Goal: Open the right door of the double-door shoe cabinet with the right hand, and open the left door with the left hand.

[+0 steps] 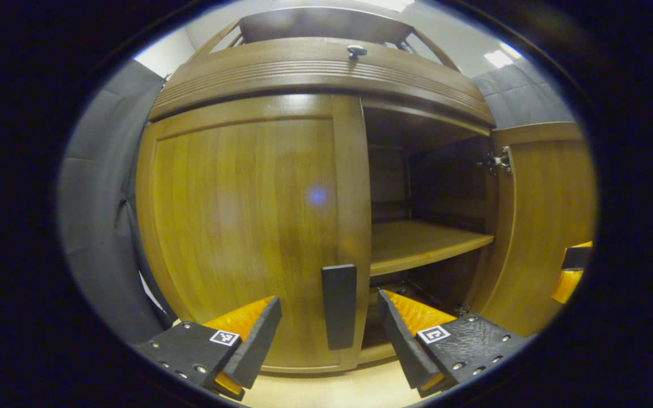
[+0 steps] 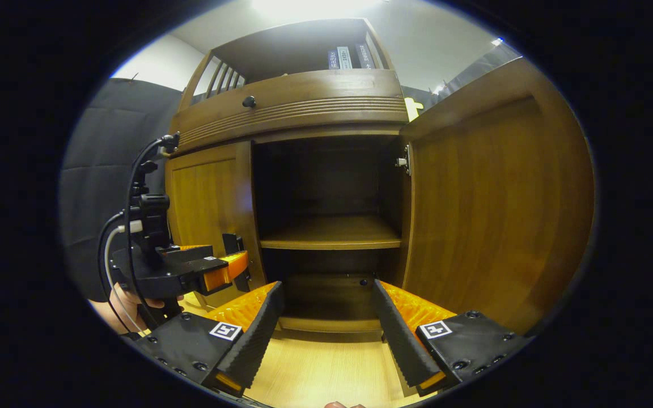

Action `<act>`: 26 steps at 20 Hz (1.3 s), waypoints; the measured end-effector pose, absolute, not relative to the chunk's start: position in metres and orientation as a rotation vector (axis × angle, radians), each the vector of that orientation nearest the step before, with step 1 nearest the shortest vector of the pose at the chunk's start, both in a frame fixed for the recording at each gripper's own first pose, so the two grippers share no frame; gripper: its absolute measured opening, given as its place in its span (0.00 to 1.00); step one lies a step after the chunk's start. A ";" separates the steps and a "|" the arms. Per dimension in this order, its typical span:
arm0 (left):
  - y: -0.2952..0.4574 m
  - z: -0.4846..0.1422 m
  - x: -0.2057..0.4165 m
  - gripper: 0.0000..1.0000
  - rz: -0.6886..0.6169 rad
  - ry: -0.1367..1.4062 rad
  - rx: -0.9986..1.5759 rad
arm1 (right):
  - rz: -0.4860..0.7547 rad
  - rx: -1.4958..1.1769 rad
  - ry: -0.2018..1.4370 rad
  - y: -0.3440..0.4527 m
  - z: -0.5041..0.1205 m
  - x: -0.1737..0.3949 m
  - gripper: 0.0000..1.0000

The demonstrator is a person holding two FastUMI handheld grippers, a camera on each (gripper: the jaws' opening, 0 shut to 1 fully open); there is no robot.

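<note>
At the left door | its handle is being flanked by the left gripper, jaws wide, nothing gripped | right gripper is being held spread, empty, before the swung-out right door.

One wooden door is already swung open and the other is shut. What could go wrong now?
1. The left gripper has open jaws either side of the closed left wooden door's dark vertical handle; closing off-centre, they might slip.
2. The open right wooden door stands beside the right gripper, which could bump it.
</note>
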State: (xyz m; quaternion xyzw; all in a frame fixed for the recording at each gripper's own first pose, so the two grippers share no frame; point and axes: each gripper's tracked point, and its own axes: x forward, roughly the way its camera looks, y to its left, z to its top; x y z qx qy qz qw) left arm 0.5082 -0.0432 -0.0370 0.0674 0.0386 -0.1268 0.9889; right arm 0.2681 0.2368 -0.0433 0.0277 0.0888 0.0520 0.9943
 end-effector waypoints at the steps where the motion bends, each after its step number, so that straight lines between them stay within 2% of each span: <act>1: -0.043 -0.040 0.515 1.00 -0.244 0.074 0.132 | 0.104 0.058 0.181 0.238 -0.046 0.269 0.93; 4: -0.042 -0.050 0.529 0.80 -0.240 0.101 0.091 | 0.104 0.068 0.193 0.235 -0.050 0.281 0.93; 6: -0.044 -0.055 0.537 0.79 -0.235 0.103 0.068 | 0.101 0.071 0.195 0.234 -0.051 0.288 0.93; 8: -0.052 -0.051 0.540 0.60 -0.256 0.101 0.055 | 0.100 0.070 0.200 0.233 -0.054 0.291 0.93; 10: -0.059 -0.057 0.540 0.50 -0.278 0.109 0.050 | 0.101 0.069 0.205 0.233 -0.057 0.292 0.93; 14: -0.057 -0.059 0.540 0.31 -0.198 0.104 0.131 | 0.100 0.066 0.208 0.233 -0.059 0.295 0.93; 15: -0.057 -0.061 0.540 0.31 -0.190 0.111 0.139 | 0.099 0.067 0.209 0.232 -0.059 0.295 0.93; 18: -0.060 -0.059 0.539 0.13 -0.196 0.102 0.107 | 0.093 0.066 0.198 0.230 -0.057 0.292 0.93; 20: -0.057 -0.061 0.540 0.06 -0.201 0.100 0.117 | 0.091 0.067 0.200 0.229 -0.057 0.293 0.93; 26: -0.054 -0.060 0.528 0.05 -0.213 0.098 0.095 | 0.072 0.079 0.194 0.224 -0.055 0.288 0.93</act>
